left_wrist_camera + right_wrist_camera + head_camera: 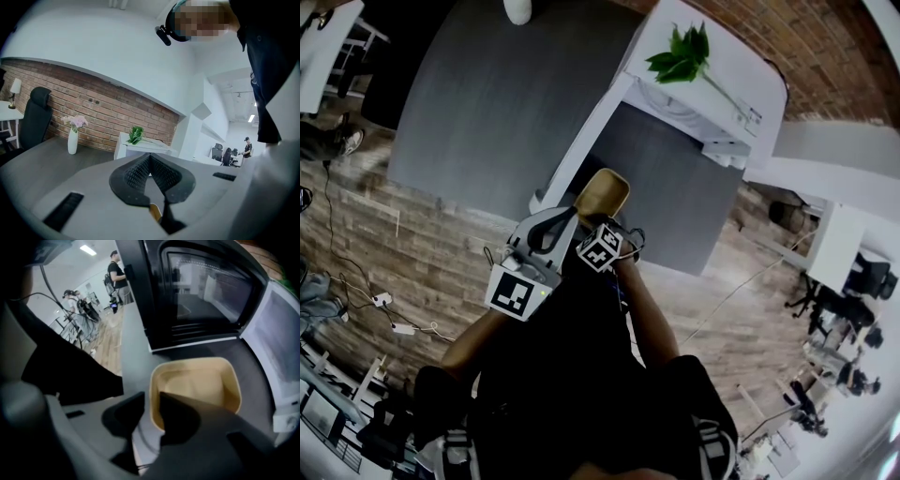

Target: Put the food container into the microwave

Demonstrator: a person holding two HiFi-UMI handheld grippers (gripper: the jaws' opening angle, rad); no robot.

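1. My right gripper [149, 401] is clamped on the near rim of the food container [197, 383]. One jaw sits outside the wall and the other inside it.
2. The food container is a tan, open tub with rounded corners, and I see nothing inside it. It is outside the microwave [722, 89], just in front of the open side, over the grey desk [133, 343]. I cannot tell whether its base touches the desk.
3. The microwave door [201, 291] stands open. Its black frame and window rise beyond the container in the right gripper view. In the head view the white body lies beyond the container with a green plant [680, 52] on top.
4. My left gripper [150, 157] is closed with its jaw tips meeting, and nothing is between them. It is held up beside the right gripper, close to my body, and points across the desk.
5. In the left gripper view a white vase [72, 140] with pale flowers stands on the desk to the left of the microwave. A brick wall [93, 103] runs behind both.
6. A person [117, 270] stands in the background of the right gripper view, well apart from the desk.
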